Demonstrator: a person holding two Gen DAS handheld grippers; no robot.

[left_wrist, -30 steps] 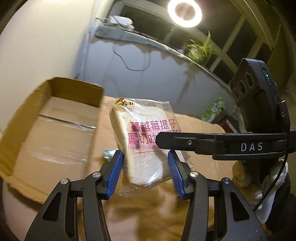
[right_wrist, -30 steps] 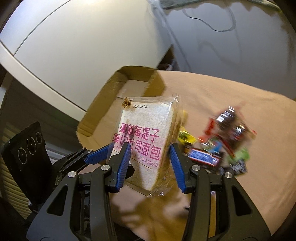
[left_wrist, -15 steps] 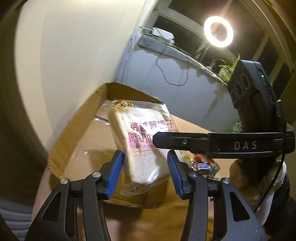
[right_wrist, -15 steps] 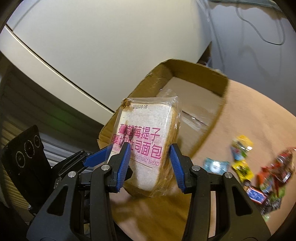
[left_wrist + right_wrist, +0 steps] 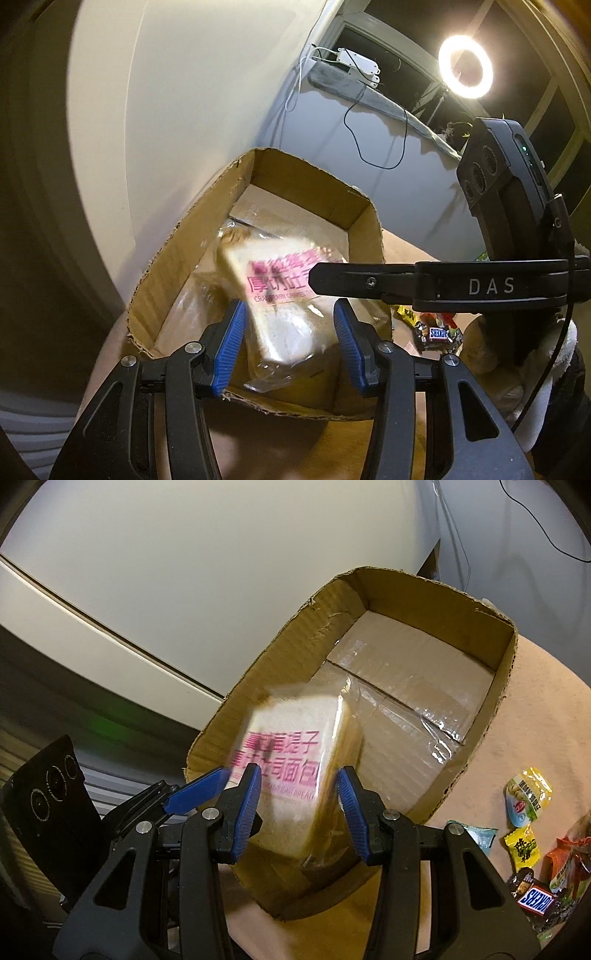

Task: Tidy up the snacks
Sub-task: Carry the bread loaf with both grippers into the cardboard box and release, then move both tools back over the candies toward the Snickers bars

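Observation:
One clear pack of sliced toast with pink lettering point(image 5: 280, 306) point(image 5: 295, 753) hangs over the near end of an open cardboard box point(image 5: 177, 251) point(image 5: 436, 602). It is tipped forward and motion-blurred, while the box and the fingers are sharp. In the left wrist view it sits between the blue pads of my left gripper point(image 5: 288, 314) with a gap on each side. The right gripper's black finger point(image 5: 369, 282) crosses in front of it. In the right wrist view it sits loosely between the pads of my right gripper point(image 5: 298, 775), and a left finger point(image 5: 199, 794) points at its left edge.
Small snack packets lie on the tan cloth point(image 5: 546, 709) right of the box: a yellow-green pouch point(image 5: 528, 794) and a Snickers bar point(image 5: 535, 901) point(image 5: 436, 332). A pale wall runs behind the box. A ring light point(image 5: 465, 66) glows at the back.
Both grippers have travelled with the toast from beside the snack pile to above the box. The pack, steady and upright before, now leans top-first toward the box and is blurred.

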